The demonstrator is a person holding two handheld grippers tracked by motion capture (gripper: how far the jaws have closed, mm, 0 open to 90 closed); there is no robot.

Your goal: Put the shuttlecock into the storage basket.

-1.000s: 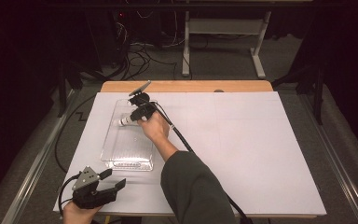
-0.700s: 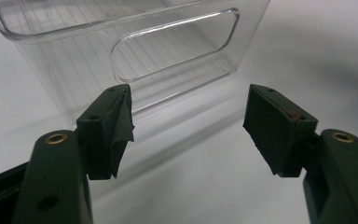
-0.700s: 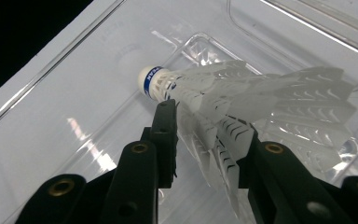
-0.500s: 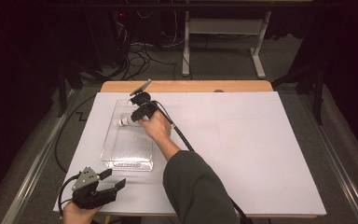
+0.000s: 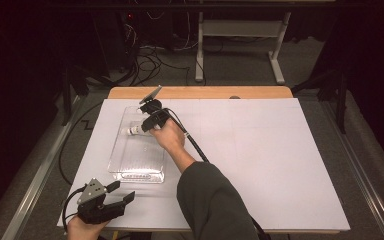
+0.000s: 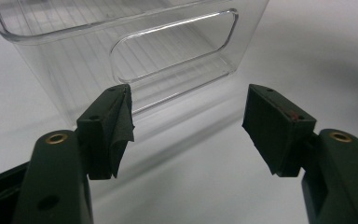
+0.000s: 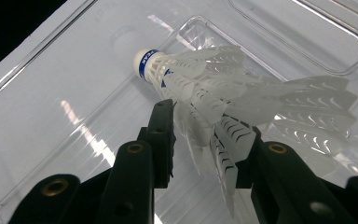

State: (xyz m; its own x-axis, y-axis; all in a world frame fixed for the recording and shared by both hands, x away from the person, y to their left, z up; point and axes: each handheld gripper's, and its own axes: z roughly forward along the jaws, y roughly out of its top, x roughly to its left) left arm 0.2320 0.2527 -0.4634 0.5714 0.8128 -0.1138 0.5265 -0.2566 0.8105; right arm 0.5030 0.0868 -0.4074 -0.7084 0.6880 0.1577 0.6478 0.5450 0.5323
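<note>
Overhead light hits the white surface (image 5: 260, 150) hard while the room beyond sits nearly black. Glare streaks run along the clear bin (image 5: 137, 165), brightest at its near end. In the right gripper view the shuttlecock (image 7: 223, 98) feathers wash out pale. In the left gripper view the near tool (image 6: 186, 126) is soft, casting faint shadows.

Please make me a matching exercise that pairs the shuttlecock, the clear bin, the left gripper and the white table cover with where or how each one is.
Things:
1. shuttlecock
2. clear bin
3. left gripper
4. white table cover

States:
A. spread flat across the tabletop
B. open, with nothing between its fingers, near the table's front edge
C. between the fingers of the right gripper, over the bin's floor
D. sits on the left part of the cover

Pairs: 1-C, 2-D, 3-B, 4-A
</note>
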